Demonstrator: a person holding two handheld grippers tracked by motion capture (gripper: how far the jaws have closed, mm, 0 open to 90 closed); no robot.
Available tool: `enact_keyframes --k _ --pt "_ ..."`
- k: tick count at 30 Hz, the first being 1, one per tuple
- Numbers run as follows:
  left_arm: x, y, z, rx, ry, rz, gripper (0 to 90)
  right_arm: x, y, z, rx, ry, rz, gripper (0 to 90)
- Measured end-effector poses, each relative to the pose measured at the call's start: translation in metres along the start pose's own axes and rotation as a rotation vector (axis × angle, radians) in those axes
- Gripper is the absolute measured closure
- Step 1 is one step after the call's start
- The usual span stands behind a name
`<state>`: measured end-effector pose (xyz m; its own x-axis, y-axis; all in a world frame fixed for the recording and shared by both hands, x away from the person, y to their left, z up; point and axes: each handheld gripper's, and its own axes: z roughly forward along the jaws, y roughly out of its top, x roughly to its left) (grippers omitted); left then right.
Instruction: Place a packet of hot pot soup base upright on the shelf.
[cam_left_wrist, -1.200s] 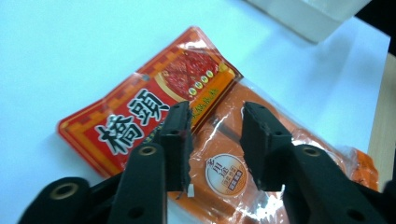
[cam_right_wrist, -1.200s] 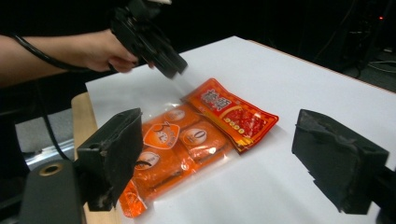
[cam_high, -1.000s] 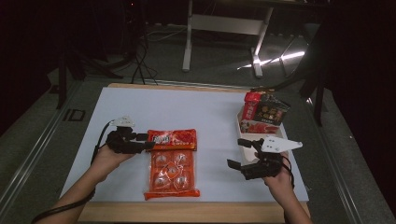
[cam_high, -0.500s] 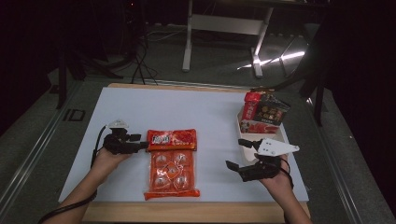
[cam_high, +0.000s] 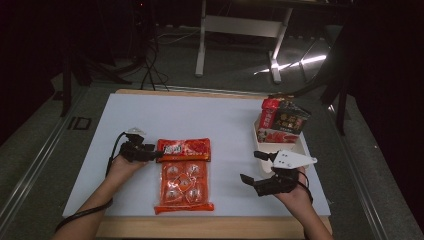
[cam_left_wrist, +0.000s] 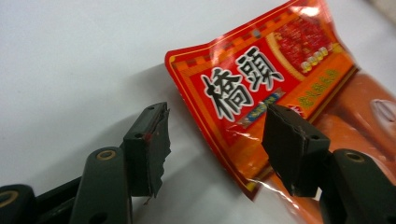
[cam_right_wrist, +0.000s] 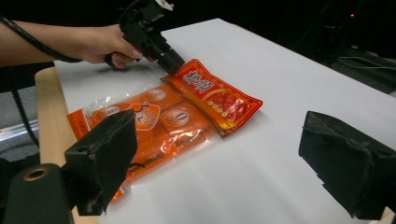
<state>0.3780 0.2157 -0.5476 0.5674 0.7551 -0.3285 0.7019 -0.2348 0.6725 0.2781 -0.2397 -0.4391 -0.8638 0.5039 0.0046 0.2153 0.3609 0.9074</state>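
Packet (cam_high: 183, 172) lies ungrasped on the table (cam_high: 225, 120); your left gripper (cam_left_wrist: 212, 140), jaws just closing, seemingly straddles its corner, right gripper (cam_right_wrist: 219, 158) open.

A dark room surrounds the white-topped wooden counter (cam_high: 210, 117); grey floor (cam_high: 235, 62), white metal stand (cam_high: 235, 25), black cables (cam_high: 150, 55) behind.

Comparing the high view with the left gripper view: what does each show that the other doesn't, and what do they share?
High view alone: the right gripper, open over the white table, and a tray holding boxes at the far right. Left gripper view alone: the characters printed on the red header of the orange bag, and the left gripper's fingers standing apart around the header's corner, not pressing it. Both: that bag and the left gripper at its header.
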Motion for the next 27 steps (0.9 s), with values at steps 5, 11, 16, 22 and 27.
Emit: enact_keyframes --k 5,11,16,22,27 --pt "0.003 0.001 0.005 0.009 -0.045 -0.018 51.2 -0.001 0.000 0.000 0.004 0.002 0.004 12.6" --pt "-0.004 0.004 0.009 0.052 -0.085 0.016 62.1 0.000 0.001 0.001 0.005 0.011 0.010 13.4" --pt "-0.012 0.005 0.012 0.054 -0.100 0.027 67.8 0.000 0.001 0.001 0.003 0.023 0.016 13.6" --pt "-0.017 0.004 0.013 0.057 -0.085 0.044 74.2 -0.001 0.000 0.003 0.007 0.028 0.024 13.6" --pt "-0.020 0.006 0.015 0.063 -0.045 0.038 85.8 -0.001 0.000 0.004 0.010 0.030 0.026 13.6"
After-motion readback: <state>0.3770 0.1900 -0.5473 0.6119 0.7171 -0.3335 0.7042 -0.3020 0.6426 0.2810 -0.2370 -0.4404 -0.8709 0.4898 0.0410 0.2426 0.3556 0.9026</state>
